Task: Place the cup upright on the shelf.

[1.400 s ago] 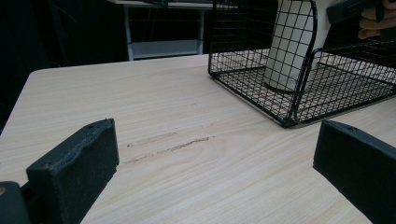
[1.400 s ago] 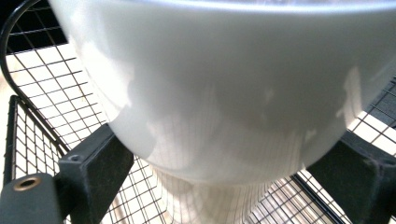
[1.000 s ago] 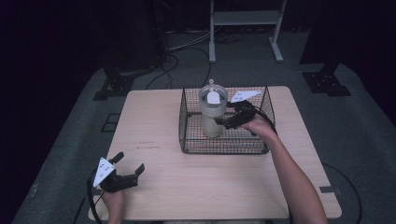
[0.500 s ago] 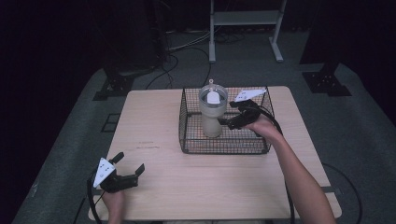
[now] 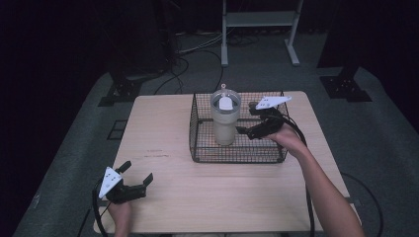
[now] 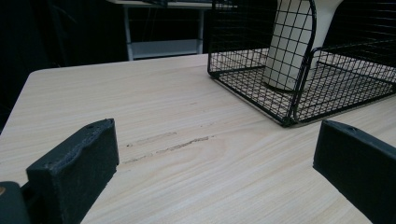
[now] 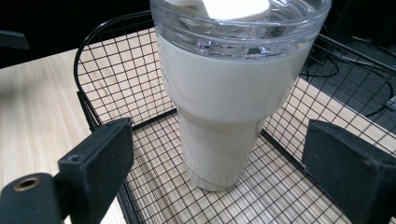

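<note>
A: Where is the cup (image 5: pixel 225 123)?

B: It stands upright in the basket (image 5: pixel 197 143), toward the basket's left half as the high view shows it. The basket sits on the table (image 5: pixel 163 123), at the far middle. In the right gripper view the cup is cream below with a clear lid (image 7: pixel 243 23) on top, and its foot rests on the wire floor.

A: And the right gripper (image 5: pixel 249 129)?

B: It hangs inside the basket, just right of the cup, pointing at its side. Its jaws stand wide open, wider than the cup's lower body, and they grip nothing. In its own view the cup sits between the two jaws but farther off, touching neither.

A: The left gripper (image 5: pixel 136 175)?

B: It is low over the near left corner of the table, well apart from the basket. Its jaws are spread wide too, with nothing between them but bare wood. Its own view looks across the table to the basket's near corner (image 6: pixel 289 122), with the cup's base (image 6: pixel 289 70) behind the wire.

A: Is either hand touching the cup?

B: No, both are clear of it
</note>
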A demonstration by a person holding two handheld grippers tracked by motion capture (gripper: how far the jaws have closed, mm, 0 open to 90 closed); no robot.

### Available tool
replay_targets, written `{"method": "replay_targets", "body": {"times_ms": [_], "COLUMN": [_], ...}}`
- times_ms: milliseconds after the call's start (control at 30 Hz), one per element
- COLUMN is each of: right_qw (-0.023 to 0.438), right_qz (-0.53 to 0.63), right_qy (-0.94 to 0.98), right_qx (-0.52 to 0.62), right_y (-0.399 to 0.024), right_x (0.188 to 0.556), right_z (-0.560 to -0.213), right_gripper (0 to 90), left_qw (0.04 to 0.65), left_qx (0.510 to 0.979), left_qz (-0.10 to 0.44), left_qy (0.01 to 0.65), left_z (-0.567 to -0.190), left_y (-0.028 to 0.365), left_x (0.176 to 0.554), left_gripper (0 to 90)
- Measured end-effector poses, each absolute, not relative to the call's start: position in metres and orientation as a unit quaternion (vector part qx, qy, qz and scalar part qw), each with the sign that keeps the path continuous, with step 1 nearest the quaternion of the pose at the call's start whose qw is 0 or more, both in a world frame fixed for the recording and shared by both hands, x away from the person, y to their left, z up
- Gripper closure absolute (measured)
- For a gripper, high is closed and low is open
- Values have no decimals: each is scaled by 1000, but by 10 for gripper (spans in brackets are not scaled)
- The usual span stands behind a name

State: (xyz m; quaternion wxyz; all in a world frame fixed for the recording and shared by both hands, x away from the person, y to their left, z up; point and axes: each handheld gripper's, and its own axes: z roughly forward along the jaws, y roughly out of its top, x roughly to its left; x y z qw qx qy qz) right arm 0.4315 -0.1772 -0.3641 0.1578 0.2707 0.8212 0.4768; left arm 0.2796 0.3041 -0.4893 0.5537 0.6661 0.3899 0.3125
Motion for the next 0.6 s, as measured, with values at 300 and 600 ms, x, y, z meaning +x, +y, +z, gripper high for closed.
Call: {"method": "replay_targets", "body": {"times_ms": [300, 600], "right_qw": [160, 162], "right_qz": [487, 488], "right_qy": [816, 817], "right_qx": [267, 260], "right_y": [-185, -190], "right_x": [420, 406], "right_z": [-356, -348], "right_gripper": [87, 87], "left_qw": [553, 553], "left_qx": [666, 666], "left_qz": [312, 312], "left_qy": [391, 392], "left_z": [-489, -489], "left_y": [304, 304], "left_x": [280, 280], "left_gripper": [0, 0]}}
